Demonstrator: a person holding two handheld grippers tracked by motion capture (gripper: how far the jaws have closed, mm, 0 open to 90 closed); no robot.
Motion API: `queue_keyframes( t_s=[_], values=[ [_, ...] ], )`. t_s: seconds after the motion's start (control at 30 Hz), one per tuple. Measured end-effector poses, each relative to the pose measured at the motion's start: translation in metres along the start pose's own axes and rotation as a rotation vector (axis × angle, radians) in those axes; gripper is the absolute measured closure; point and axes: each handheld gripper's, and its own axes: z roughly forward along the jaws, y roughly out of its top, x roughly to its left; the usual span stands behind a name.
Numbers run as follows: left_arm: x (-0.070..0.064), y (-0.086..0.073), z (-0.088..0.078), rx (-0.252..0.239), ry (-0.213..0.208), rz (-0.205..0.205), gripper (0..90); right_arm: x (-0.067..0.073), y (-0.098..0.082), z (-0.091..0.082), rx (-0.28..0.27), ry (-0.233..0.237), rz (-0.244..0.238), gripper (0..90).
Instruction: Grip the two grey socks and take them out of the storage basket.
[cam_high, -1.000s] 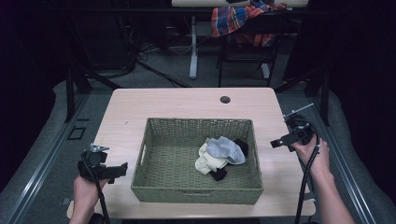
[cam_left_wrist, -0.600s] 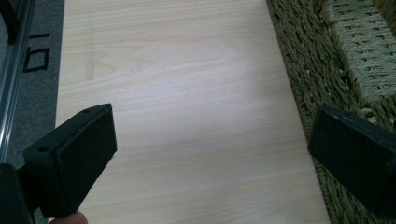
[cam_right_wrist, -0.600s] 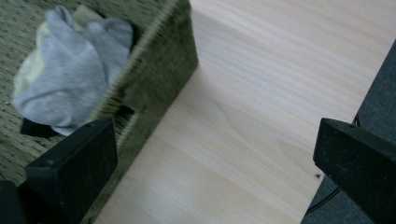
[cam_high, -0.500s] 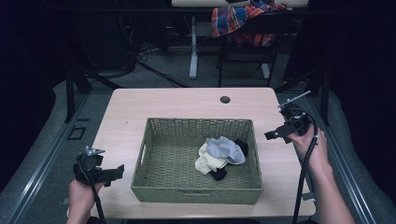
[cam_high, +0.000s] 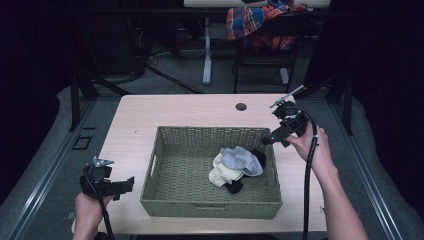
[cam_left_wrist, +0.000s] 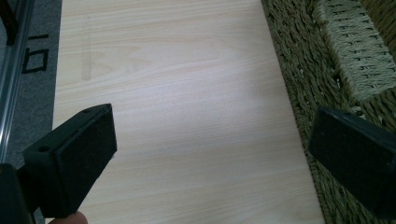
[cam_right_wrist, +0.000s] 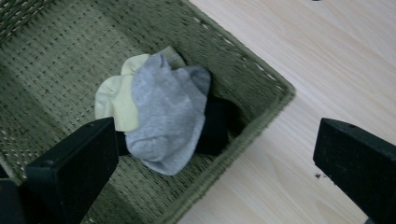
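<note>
1. Socks, in a small heap, lie in the right half of the woven basket, right of centre in the high view and close to the basket's right wall.
2. The grey sock tops the heap, crumpled and folded over on itself, its soft knit catching the light at the centre of the right gripper view.
3. The pale yellow sock lies partly under the grey one and pokes out at its left in that view, with a rounded end showing.
4. The black socks lie lowest, showing as dark patches at the right of the grey one and, in the high view, at the heap's lower edge.
5. The olive-green basket is rectangular, of coarse weave, and sits mid-table on the light wood table.
6. The right gripper, held right of centre in the high view, hangs over the basket's right rim, its jaws spread wide and holding nothing, pointed down toward the heap.
7. The left gripper, at lower left of the high view, sits beside the basket's left wall, jaws likewise spread and empty above bare tabletop.
</note>
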Motion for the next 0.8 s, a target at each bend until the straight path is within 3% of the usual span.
queue_keyframes(
  t_s=[0.07,0.37,0.8],
  values=[
    [0.000,0.000,0.001,-0.004,-0.002,-0.005,1.2,0.006,0.005,0.004,-0.008,0.005,-0.011,0.0],
    [-0.004,0.005,0.004,-0.004,-0.007,0.014,1.3,0.024,0.020,0.027,0.048,0.024,-0.046,0.0],
    [-0.002,0.006,0.007,-0.002,-0.015,0.012,1.3,0.051,0.032,0.084,0.142,0.033,-0.114,0.0]
  ],
)
